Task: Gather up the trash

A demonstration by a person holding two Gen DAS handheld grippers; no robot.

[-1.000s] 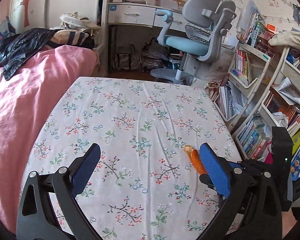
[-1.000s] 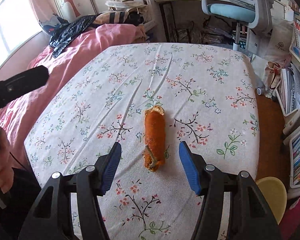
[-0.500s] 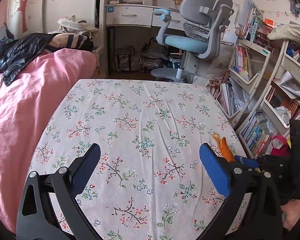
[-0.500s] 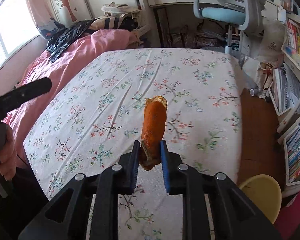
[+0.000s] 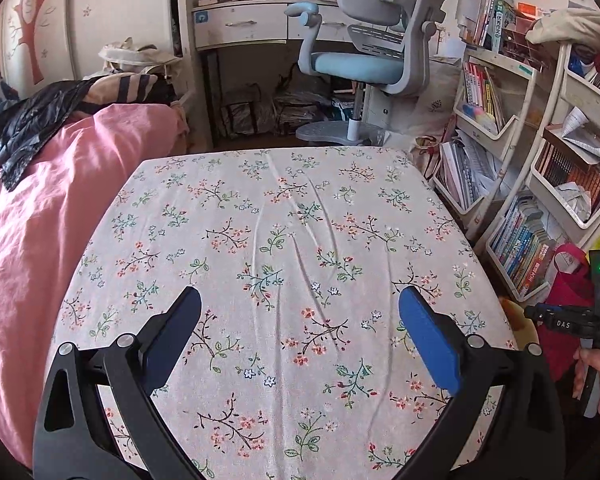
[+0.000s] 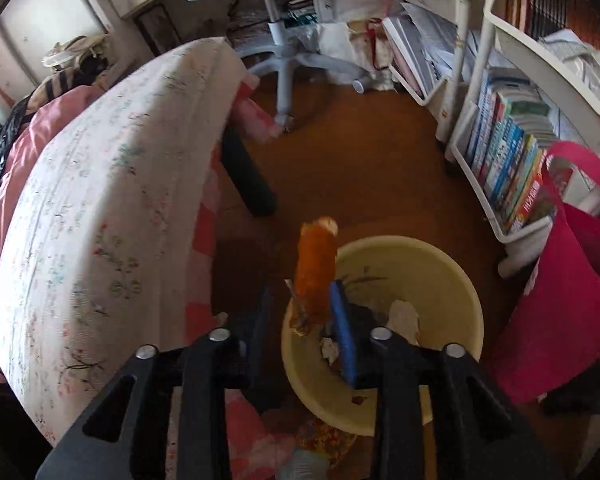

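Observation:
A strip of orange peel [image 6: 315, 268] stands upright between the fingers of my right gripper [image 6: 300, 290], above the near rim of a yellow bin [image 6: 428, 276] on the floor. The jaws are opening. The peel leans on the blue right pad [image 6: 342, 320], and a gap shows on its left side. Crumpled white paper [image 6: 404, 316] lies in the bin. My left gripper [image 5: 300, 300] hangs open over the floral-cloth table [image 5: 300, 208] with nothing between its fingers. A hand [image 5: 596, 372] shows at the right edge of the left wrist view.
The table [image 6: 100, 200] edge and its dark leg [image 6: 248, 176] stand left of the bin. A red bag [image 6: 560, 300] and white bookshelves [image 6: 512, 152] close in on the right. A pink bed [image 5: 40, 220] lies left of the table, with an office chair [image 5: 368, 60] beyond.
The right gripper shut on the peel, lifted it off the table and swung it right and down over the yellow bin, where its jaws have parted. The left gripper shifted slightly.

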